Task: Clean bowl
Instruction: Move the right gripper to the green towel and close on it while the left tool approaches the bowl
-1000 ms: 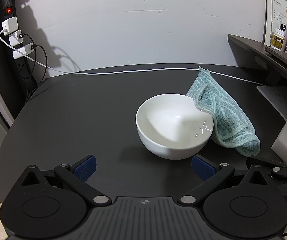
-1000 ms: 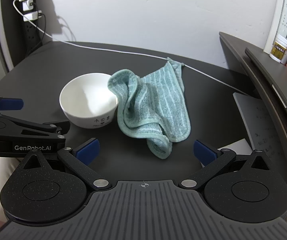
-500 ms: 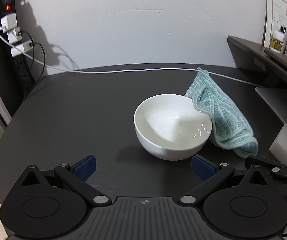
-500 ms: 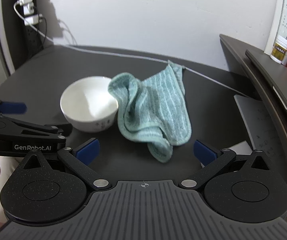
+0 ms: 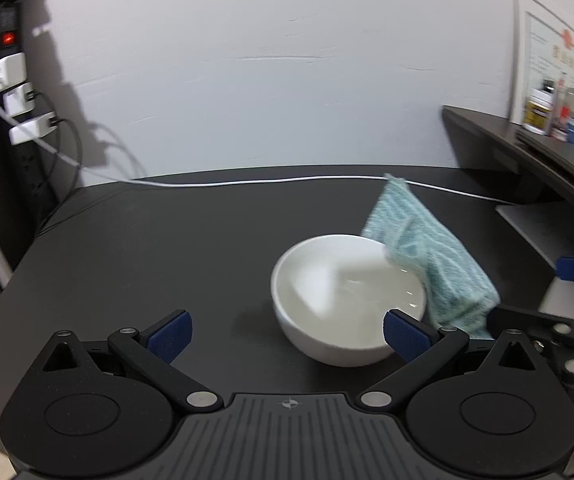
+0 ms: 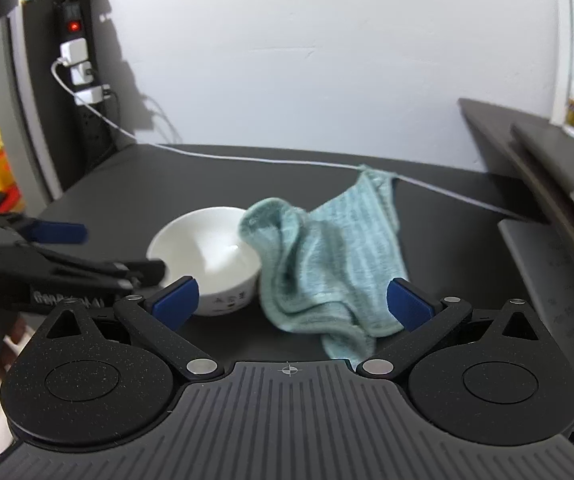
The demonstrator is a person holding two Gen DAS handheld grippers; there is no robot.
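Ahead of both jaws, we are closing in on the bowl [image 5: 347, 300] and cloth [image 6: 327, 264].
We are bringing the left gripper [image 5: 287, 330] and right gripper [image 6: 293, 296] lower and nearer, jaws apart and empty; the bowl is sitting on the surface [image 5: 159, 248], cloth draped on its rim, wiping not begun.

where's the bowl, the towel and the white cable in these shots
bowl [image 5: 343, 288], left wrist view, on its white inner wall
towel [image 6: 339, 256], right wrist view, on the middle of the crumpled teal cloth
white cable [image 5: 287, 180], left wrist view, on the stretch lying across the table's far edge
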